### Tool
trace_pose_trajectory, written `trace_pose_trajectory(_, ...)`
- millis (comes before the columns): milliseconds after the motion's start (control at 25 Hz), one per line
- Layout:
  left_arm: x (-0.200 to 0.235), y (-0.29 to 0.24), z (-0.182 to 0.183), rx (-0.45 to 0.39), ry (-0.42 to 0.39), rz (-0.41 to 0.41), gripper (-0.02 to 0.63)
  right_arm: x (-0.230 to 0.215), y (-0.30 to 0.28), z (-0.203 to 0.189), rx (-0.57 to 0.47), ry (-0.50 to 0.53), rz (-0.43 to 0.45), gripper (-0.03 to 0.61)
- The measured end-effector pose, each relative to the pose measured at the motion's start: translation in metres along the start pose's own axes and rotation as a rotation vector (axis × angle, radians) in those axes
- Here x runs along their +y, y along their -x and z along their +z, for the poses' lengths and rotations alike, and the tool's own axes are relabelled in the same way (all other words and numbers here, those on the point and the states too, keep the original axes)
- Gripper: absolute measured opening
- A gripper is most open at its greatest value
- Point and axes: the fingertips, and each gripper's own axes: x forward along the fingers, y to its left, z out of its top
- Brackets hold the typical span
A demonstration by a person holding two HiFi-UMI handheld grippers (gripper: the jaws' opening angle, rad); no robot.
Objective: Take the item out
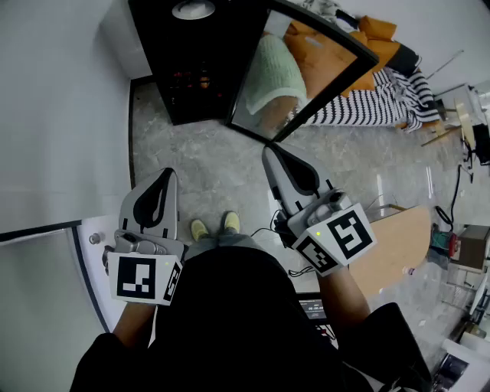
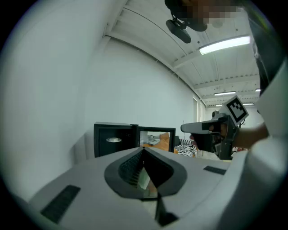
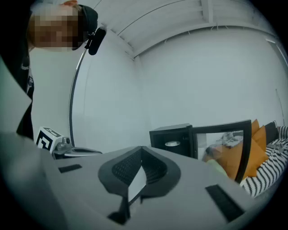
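A black cabinet (image 1: 200,73) stands on the floor ahead, its mirrored door (image 1: 306,69) swung open to the right. Inside, a pale round item (image 1: 193,9) sits on a shelf; it also shows in the left gripper view as a pale round item (image 2: 113,139) and in the right gripper view as a pale round item (image 3: 172,143). My left gripper (image 1: 165,174) is held low on the left, well short of the cabinet, jaws shut and empty. My right gripper (image 1: 269,150) points toward the door's lower edge, also shut on nothing. Each gripper view shows its own jaws meeting at the tip: the left gripper (image 2: 143,150) and the right gripper (image 3: 141,148).
A white wall (image 1: 53,115) runs along the left. Striped bedding (image 1: 375,103) with orange cushions (image 1: 383,38) lies at the right rear. A wooden tabletop (image 1: 398,245) sits near my right arm. My feet in yellow shoes (image 1: 214,225) stand on the grey marbled floor (image 1: 199,176).
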Motion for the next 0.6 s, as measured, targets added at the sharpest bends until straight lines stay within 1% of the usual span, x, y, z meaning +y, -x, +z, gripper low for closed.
trace_pose_trajectory(120, 0.004, 0.004, 0.002, -0.005, -0.002, -0.002, 0.008, 0.002, -0.002, 0.001, -0.001, -0.012, -0.001, 0.005)
trace_pose_trajectory(600, 0.019, 0.015, 0.003, -0.013, 0.007, -0.016, 0.008, 0.015, -0.007, 0.001, 0.013, 0.021, -0.023, 0.005)
